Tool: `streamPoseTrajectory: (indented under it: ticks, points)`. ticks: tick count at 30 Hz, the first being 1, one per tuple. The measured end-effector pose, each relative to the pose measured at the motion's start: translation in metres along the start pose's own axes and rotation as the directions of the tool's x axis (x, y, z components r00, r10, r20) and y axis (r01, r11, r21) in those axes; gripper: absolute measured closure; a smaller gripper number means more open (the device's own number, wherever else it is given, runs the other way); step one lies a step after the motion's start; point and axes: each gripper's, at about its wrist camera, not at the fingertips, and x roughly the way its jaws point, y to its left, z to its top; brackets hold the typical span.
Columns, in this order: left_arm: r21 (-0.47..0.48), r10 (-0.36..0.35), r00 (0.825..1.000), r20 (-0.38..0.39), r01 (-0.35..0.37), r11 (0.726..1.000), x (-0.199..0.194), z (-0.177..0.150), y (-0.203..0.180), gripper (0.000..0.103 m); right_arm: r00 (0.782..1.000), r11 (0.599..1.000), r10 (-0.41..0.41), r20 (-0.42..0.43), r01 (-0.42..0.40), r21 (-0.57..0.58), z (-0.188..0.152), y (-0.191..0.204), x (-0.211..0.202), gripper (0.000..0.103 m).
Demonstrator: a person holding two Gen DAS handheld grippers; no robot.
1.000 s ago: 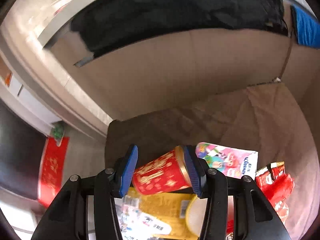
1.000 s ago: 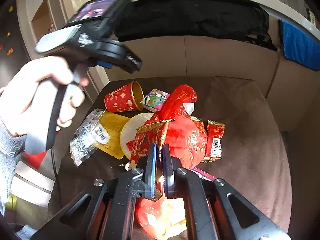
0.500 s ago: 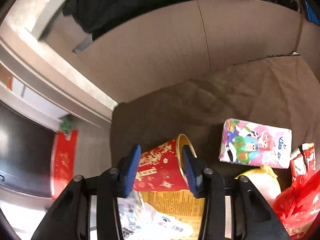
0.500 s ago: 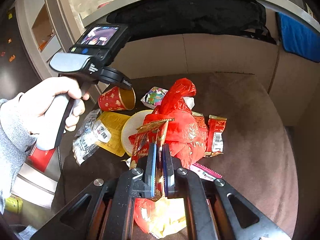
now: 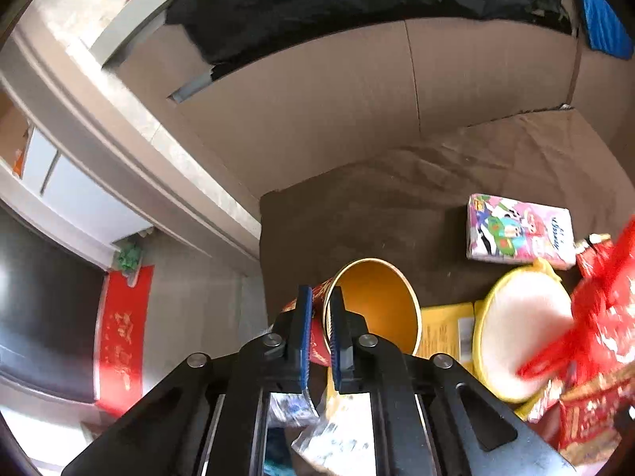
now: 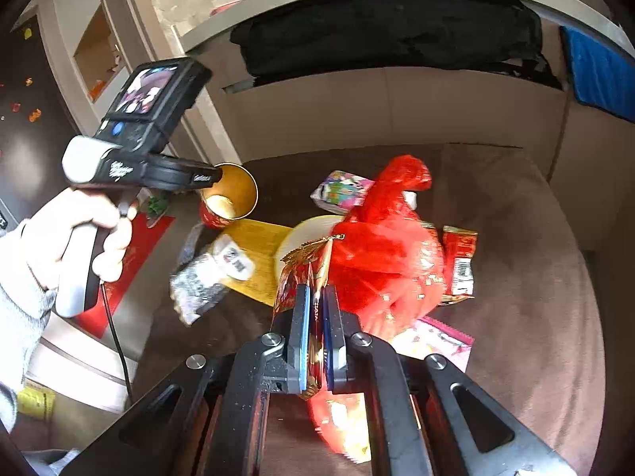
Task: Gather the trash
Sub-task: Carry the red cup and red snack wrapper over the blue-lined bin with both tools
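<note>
My left gripper [image 5: 320,301] is shut on the wall of a red paper cup [image 5: 377,305] with a gold inside, one finger inside the rim and one outside; the cup is lifted and tilted, also seen in the right wrist view [image 6: 230,198]. My right gripper [image 6: 316,301] is shut on a red and gold snack wrapper [image 6: 305,265]. A red plastic bag [image 6: 393,246] stands just beyond it. A yellow-rimmed white lid [image 5: 520,325], a yellow packet [image 6: 258,258], a clear wrapper [image 6: 206,277] and a colourful tissue pack [image 5: 520,234] lie on the brown cushion [image 6: 524,261].
A red sachet [image 6: 460,265] and a pink wrapper [image 6: 440,341] lie right of the bag. A beige backrest [image 6: 397,107] rises behind, with a black bag [image 6: 389,31] and blue cloth [image 6: 599,71] on top. The cushion's left edge drops to the floor.
My left gripper closed from astride the lying cup onto its rim wall and lifted it, tilting the mouth up. The right gripper kept hold of the wrapper.
</note>
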Motion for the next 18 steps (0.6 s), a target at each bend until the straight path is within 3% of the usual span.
streamPoseTrajectory:
  ticks: [10,18]
  points:
    - [-0.023,-0.084,0.995,0.053,0.085,0.996,-0.054,-0.054,0.032,0.1,1.0,0.999,0.006,0.007,-0.005,-0.04,-0.001,0.037,-0.005,0.098]
    - [-0.033,-0.174,0.98,0.094,0.178,0.984,-0.101,-0.119,0.056,0.099,0.999,0.997,-0.028,0.017,0.029,-0.078,-0.009,0.071,-0.011,0.098]
